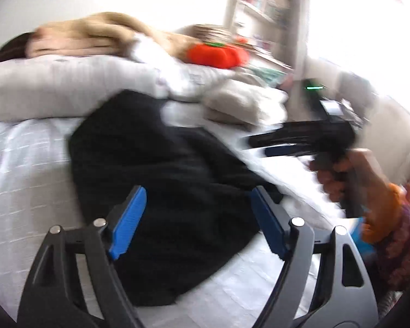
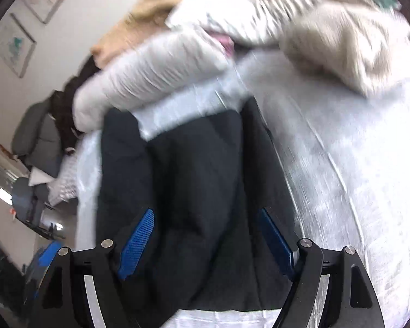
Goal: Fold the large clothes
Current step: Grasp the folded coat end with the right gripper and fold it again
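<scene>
A black garment (image 1: 164, 177) lies crumpled on the white bed sheet (image 1: 27, 164). My left gripper (image 1: 198, 190) hovers just above its near part, blue pads spread wide, nothing between them. In the same view my right gripper (image 1: 255, 145) comes in from the right over the garment's edge, carried by a hand (image 1: 341, 175). In the right wrist view the black garment (image 2: 199, 164) fills the middle, partly folded over itself on the sheet (image 2: 341, 164). My right gripper (image 2: 206, 211) stands open above it, its pads clear of the cloth.
A rolled white duvet (image 1: 54, 87) and a tan blanket (image 1: 95, 32) lie across the far side of the bed. A red plush (image 1: 218, 54) and a folded beige cloth (image 1: 240, 104) sit behind the garment. A bookshelf (image 1: 265, 5) stands beyond; a grey chair (image 2: 32, 134) is at the left.
</scene>
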### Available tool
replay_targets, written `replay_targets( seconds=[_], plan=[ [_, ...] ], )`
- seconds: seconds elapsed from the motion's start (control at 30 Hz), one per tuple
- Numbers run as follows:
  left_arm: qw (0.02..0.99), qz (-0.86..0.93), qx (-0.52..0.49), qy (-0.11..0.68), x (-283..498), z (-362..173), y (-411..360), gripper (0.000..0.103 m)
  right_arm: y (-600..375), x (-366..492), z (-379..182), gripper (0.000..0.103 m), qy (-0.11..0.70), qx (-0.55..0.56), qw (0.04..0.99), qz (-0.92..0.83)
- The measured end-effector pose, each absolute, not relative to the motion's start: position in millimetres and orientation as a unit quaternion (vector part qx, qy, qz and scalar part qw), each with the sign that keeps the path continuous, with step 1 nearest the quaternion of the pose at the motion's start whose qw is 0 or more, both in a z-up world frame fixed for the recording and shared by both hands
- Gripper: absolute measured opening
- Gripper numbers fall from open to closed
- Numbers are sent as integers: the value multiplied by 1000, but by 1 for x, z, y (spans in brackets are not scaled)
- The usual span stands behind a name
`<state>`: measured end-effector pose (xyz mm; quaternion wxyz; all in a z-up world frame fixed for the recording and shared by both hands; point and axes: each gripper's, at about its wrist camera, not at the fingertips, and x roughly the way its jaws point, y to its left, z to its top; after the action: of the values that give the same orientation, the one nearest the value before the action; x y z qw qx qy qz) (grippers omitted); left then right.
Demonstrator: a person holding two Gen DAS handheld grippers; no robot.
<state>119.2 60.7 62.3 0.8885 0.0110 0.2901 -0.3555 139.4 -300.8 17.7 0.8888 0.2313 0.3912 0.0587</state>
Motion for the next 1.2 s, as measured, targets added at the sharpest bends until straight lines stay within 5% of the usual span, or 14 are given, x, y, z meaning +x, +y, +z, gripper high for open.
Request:
replay_targets(
  seconds=[0.33, 0.37, 0.4, 0.5, 0.63, 0.73, 0.9, 1.1, 1.2],
  plan=[
    [915, -200, -32, 348, 184, 4, 99, 80, -205, 237, 12, 80, 456, 178, 858, 152],
    [915, -195, -37, 351, 194, 3, 99, 80, -198, 245, 7, 70, 457, 180, 857, 156],
    [917, -186, -43, 351, 197, 2, 101, 80, -192, 251, 3, 23, 454, 185, 856, 164],
    [928, -134, -46, 345, 204, 5, 108, 76, -183, 249, 11, 11, 429, 189, 865, 176],
    [937, -118, -43, 327, 215, 15, 104, 41, -184, 216, 52, 9, 367, 154, 898, 186],
    [933, -150, -42, 325, 217, 19, 86, 26, -228, 191, 70, 8, 347, 183, 905, 163],
    [910, -230, -4, 346, 212, 2, 24, 25, -315, 176, 23, 11, 384, 238, 890, 62],
    [908, -210, 51, 360, 210, -17, 1, 22, -333, 180, -43, 51, 441, 217, 871, 3],
    [897, -195, 37, 394, 224, -13, 19, 44, -332, 174, -30, 75, 439, 201, 876, -6]
  ],
)
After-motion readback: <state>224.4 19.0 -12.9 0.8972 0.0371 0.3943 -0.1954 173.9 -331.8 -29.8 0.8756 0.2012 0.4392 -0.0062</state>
